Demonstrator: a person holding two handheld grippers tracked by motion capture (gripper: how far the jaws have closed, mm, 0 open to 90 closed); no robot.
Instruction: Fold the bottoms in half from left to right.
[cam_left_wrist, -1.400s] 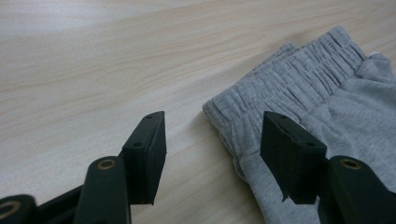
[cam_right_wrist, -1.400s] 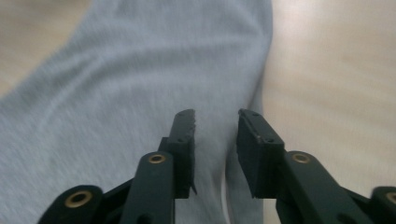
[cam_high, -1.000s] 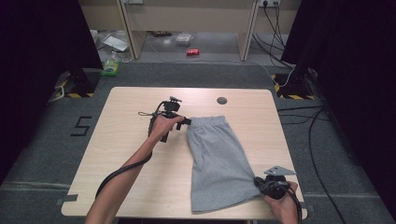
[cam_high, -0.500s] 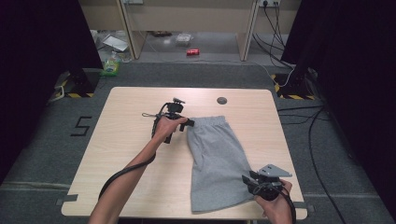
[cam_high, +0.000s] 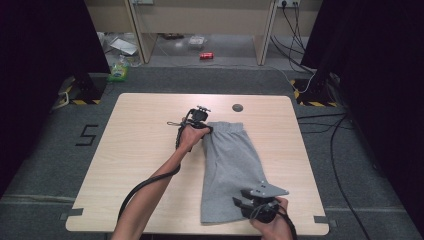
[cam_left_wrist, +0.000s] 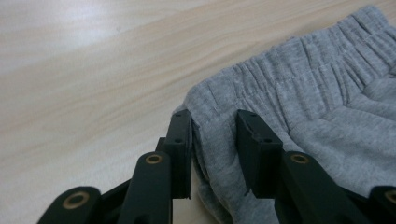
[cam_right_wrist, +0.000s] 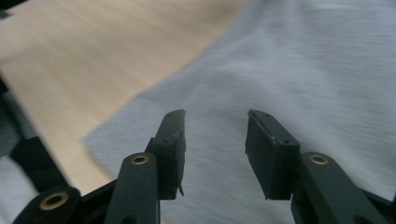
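Grey shorts (cam_high: 230, 160) lie folded lengthwise on the wooden table (cam_high: 140, 150), waistband at the far end. My left gripper (cam_high: 207, 129) sits at the waistband's left corner. Its jaws have just been closing. In the left gripper view the gathered waistband (cam_left_wrist: 215, 135) stands bunched between the two pads, which press on it. My right gripper (cam_high: 240, 202) hovers over the near hem. Its jaws have just been opening. The right gripper view has them wide apart above the flat grey cloth (cam_right_wrist: 299, 70) with nothing between them.
A round grommet hole (cam_high: 238, 107) sits near the table's far edge. Bare wood spreads left of the shorts. On the floor beyond the table lie a red can (cam_high: 206, 55) and a green bottle (cam_high: 118, 72). Cables (cam_high: 320, 125) run along the right.
The right gripper has let go of the hem's right corner, risen and moved left over the cloth, jaws wider. The left gripper has moved right onto the waistband corner.
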